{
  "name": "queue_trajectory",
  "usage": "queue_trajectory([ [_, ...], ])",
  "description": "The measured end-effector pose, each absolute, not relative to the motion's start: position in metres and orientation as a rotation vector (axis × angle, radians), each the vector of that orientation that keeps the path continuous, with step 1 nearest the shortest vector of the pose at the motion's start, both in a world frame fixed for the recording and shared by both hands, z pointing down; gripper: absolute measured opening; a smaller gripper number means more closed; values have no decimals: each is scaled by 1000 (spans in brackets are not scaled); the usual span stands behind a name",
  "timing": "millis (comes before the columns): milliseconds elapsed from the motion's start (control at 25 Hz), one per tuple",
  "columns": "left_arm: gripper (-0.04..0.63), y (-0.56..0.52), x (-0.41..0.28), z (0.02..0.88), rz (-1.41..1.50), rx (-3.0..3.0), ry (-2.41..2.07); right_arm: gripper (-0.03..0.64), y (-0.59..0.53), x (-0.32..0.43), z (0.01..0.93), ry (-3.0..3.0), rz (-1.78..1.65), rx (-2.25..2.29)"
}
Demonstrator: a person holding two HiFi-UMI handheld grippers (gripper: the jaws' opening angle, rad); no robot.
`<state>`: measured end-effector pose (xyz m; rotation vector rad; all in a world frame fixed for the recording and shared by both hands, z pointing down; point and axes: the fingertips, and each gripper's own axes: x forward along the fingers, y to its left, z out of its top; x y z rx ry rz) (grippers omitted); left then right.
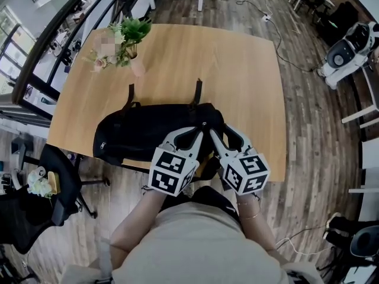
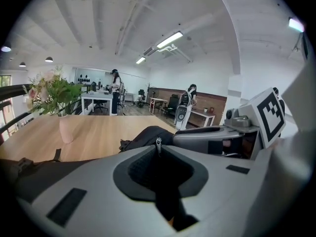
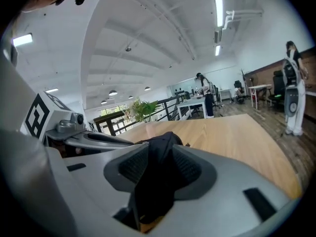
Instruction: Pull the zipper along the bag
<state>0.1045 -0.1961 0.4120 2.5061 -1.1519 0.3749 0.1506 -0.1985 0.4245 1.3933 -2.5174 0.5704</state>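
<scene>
1. I see one black bag [image 1: 142, 132] lying lengthwise on the wooden surface [image 1: 237, 81], close to its near edge. Two straps, one on the left [image 1: 131, 93] and one on the right [image 1: 198, 90], trail from the bag's far side toward the middle.
2. Two grippers sit at the bag's right end, just beside each other. Each carries one marker cube, the left cube [image 1: 173, 170] and the right cube [image 1: 246, 173].
3. The left gripper [image 2: 157, 149] has its fingers [image 2: 94, 181] pressed together. They pinch the one small metal zipper pull [image 2: 157, 143] at their tips, and the pull pokes up just above them.
4. The right gripper [image 3: 160, 146] has its fingers [image 3: 222, 177] spread wide. One fold of black bag fabric stands up between them. Ribbed pad shows on either side of the fold, so they are not squeezing it.
5. Both grippers tilt slightly downward, pointing across the bag toward the far side of the surface.
6. One vase of flowers [image 1: 127, 43] stands near the far left corner, well apart from the bag.
7. One black chair [image 1: 59, 188] stands on the floor at the surface's near left corner.
8. In the left gripper view, two people stand in the room beyond the surface.
</scene>
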Motion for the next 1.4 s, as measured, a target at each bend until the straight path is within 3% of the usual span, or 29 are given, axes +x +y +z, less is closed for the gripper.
queue_trajectory([
  [80,22,-198,106,414,384,2499,-1150,125,-200,151,427,-2508,562,1390],
  [680,26,-203,112,422,386,2475,-1092,112,-204,154,433,-2523,608,1381],
  [760,44,-203,114,422,379,2474,-1066,112,-204,154,433,-2527,610,1377],
  [840,129,-202,118,422,375,2469,-1040,112,-204,154,433,-2532,611,1372],
  [880,135,-202,118,423,372,2464,-1037,112,-204,153,433,-2533,612,1370],
  [1400,133,-213,109,420,383,2453,-1098,112,-204,156,433,-2544,638,1378],
])
